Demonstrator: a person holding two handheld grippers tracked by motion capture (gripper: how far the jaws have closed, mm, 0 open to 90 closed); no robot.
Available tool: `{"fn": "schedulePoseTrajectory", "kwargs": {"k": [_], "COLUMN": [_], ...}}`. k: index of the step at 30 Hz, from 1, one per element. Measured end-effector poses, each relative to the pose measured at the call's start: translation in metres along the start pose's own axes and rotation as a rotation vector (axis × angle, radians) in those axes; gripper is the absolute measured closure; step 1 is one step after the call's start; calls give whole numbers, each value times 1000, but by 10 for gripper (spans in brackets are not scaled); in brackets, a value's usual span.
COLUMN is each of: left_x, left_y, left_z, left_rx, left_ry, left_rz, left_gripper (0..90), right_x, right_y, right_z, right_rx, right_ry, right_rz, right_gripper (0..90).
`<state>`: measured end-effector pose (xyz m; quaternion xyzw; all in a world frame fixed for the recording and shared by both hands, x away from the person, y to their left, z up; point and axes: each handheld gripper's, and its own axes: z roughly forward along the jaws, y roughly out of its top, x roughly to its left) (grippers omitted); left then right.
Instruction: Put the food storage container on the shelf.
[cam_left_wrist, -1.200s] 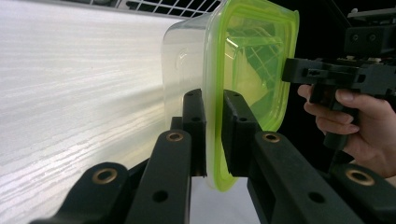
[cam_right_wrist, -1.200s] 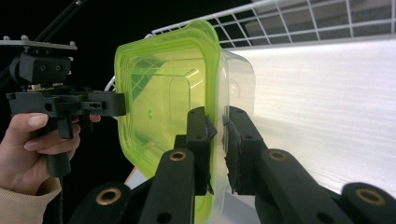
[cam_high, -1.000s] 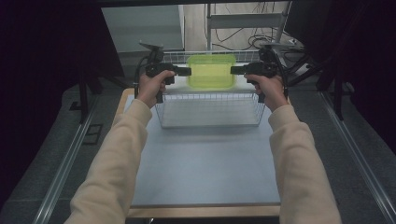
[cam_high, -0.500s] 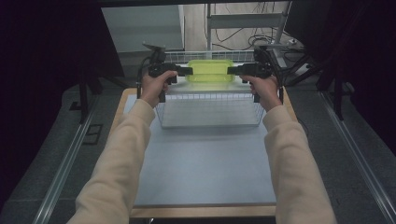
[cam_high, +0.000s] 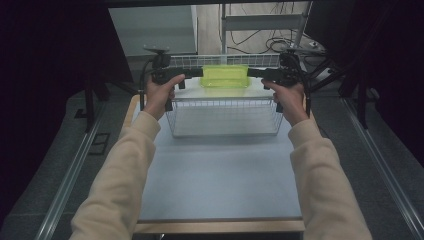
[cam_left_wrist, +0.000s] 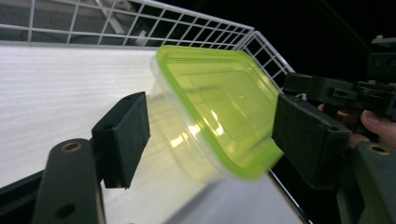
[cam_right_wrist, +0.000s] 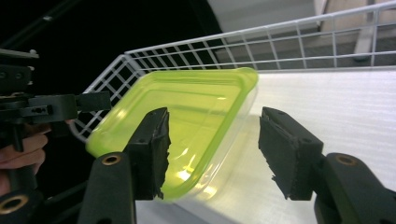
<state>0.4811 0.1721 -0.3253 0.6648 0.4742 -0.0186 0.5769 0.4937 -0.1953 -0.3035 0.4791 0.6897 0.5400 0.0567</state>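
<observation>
A clear container with a yellow-green lid (cam_high: 225, 76) sits in the far part of the wire basket (cam_high: 225, 117), near the back wall, with the white basket floor (cam_left_wrist: 60, 88) under it. The left gripper (cam_high: 197, 73) and the right gripper (cam_high: 252, 73) are held level at opposite ends of the container, each just beside an end and pointing inward over the basket's side rims. In the left gripper view (cam_left_wrist: 210, 140) the jaws, which have just been opening, stand released, with the container's end between the pads and gaps on both sides. In the right gripper view (cam_right_wrist: 212, 149) the jaws have likewise just been opening; the container's corner lies between them, ungrasped.
</observation>
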Motion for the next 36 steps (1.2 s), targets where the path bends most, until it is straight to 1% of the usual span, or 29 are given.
{"fn": "schedulePoseTrajectory", "kwargs": {"k": [1, 3, 4, 5, 7, 8, 9, 11, 12, 13, 15, 17, 18, 20, 21, 22, 23, 25, 26, 28, 29, 32, 35, 36], "left_x": [-3, -9, -12, -17, -23, -26, -29, -33, -34, -35, -37, -38, -39, -38, -38, -37, -37, -36, -36, -36, -36, -35, -33, -32], "left_y": [-4, -13, -17, -25, -37, -46, -52, -70, -78, -87, -104, -123, -130, -148, -154, -164, -171, -185, -189, -199, -201, -202, -204, -205], "left_z": [-4, -12, -15, -21, -30, -36, -39, -47, -51, -54, -60, -64, -65, -67, -67, -67, -66, -65, -64, -62, -62, -62, -65, -65], "left_rx": [1, 9, 13, 15, 11, 6, 7, 2, 2, 5, 7, 15, 14, 28, 35, 49, 56, 81, 88, 108, 109, 102, 91, 90], "left_ry": [4, 7, 11, 16, 17, 15, 14, 20, 15, 12, 16, 21, 22, 29, 29, 27, 26, 29, 31, 23, 20, 17, 16, 19], "left_rz": [17, 49, 62, 85, 111, 127, 136, 155, 162, 169, 195, 219, 217, 237, 245, 249, 250, 270, 268, 270, 266, 260, 250, 249], "left_gripper": [270, 268, 262, 262, 261, 261, 262, 262, 261, 261, 261, 260, 260, 260, 260, 259, 259, 259, 259, 259, 259, 259, 258, 258], "right_x": [2, 4, 6, 7, 10, 11, 12, 12, 12, 12, 11, 9, 7, 3, 0, -2, -5, -10, -12, -14, -15, -13, -10, -9], "right_y": [-3, -9, -15, -19, -29, -35, -44, -56, -70, -70, -86, -102, -111, -125, -135, -141, -152, -167, -174, -183, -187, -189, -192, -193], "right_z": [-5, -14, -20, -23, -34, -40, -47, -56, -66, -66, -74, -81, -85, -88, -90, -91, -92, -92, -92, -91, -92, -93, -95, -95], "right_rx": [-8, -8, -13, -9, -12, -13, -16, -18, -17, -17, -14, -15, -12, -8, -2, 0, 4, 19, 24, 32, 32, 14, -11, -5], "right_ry": [11, 22, 33, 36, 52, 58, 65, 77, 94, 94, 96, 100, 103, 108, 110, 109, 111, 102, 97, 94, 92, 83, 88, 83], "right_rz": [-15, -40, -60, -70, -91, -104, -120, -135, -155, -155, -189, -207, -209, -213, -211, -209, -209, -213, -220, -226, -232, -255, -263, -273], "right_gripper": [414, 407, 401, 394, 385, 380, 374, 358, 341, 341, 326, 314, 305, 296, 289, 288, 287, 280, 279, 272, 268, 251, 216, 199]}}
